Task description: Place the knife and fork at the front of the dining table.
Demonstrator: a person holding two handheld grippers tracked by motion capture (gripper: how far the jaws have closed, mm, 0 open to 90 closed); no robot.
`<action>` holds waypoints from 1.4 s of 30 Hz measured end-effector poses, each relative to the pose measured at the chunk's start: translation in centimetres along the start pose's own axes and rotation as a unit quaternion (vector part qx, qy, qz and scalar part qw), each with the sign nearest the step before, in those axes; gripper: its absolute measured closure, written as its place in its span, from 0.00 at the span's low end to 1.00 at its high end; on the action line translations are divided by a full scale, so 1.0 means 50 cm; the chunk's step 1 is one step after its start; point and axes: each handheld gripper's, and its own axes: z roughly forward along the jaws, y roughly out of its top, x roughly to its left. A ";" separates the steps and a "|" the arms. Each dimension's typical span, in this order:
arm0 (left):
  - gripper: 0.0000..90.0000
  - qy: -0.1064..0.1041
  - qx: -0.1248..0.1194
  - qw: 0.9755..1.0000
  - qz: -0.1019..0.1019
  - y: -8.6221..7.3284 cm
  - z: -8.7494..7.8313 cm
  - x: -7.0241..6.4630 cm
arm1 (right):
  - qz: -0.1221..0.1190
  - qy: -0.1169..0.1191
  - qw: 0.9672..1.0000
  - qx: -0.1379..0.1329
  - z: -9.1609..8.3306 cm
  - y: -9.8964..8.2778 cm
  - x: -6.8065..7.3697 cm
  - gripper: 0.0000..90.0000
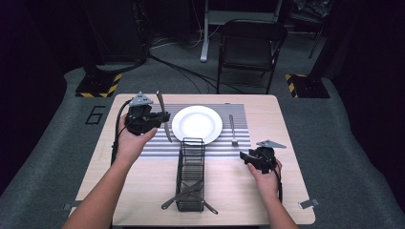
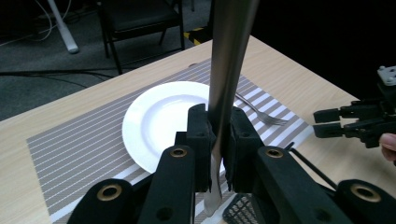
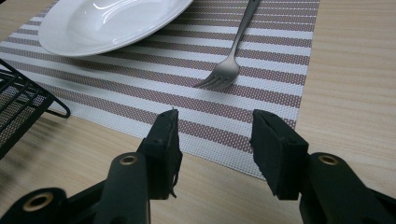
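My left gripper (image 1: 162, 117) is shut on a steel table knife (image 1: 163, 117), held tilted above the striped placemat (image 1: 157, 148) just left of the white plate (image 1: 197, 123). In the left gripper view the knife (image 2: 226, 70) runs up between the pads (image 2: 201, 135), with the plate (image 2: 163, 116) behind it. A fork (image 1: 233, 130) lies on the mat right of the plate. My right gripper (image 1: 244, 156) rests on the table at the mat's near right corner, open and empty. In the right gripper view its jaws (image 3: 217, 140) stand apart and point at the fork (image 3: 231, 60).
A black wire cutlery basket (image 1: 191, 174) lies on the table in front of the plate, with cutlery (image 1: 184, 194) at its near end. A folding chair (image 1: 250, 45) stands beyond the far edge. The wooden table top (image 1: 286, 124) ends close to my right hand.
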 end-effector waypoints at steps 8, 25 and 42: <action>0.91 0.017 -0.001 1.000 -0.004 -0.023 0.003 0.027 | 0.001 0.001 1.000 0.000 0.001 0.000 0.000 0.57; 0.91 0.051 0.004 0.998 -0.028 -0.081 0.015 0.075 | -0.001 0.001 1.000 0.000 0.002 -0.001 0.002 0.57; 0.91 0.073 0.019 0.996 -0.040 -0.145 0.038 0.104 | -0.003 0.001 1.000 0.002 0.004 -0.002 0.003 0.57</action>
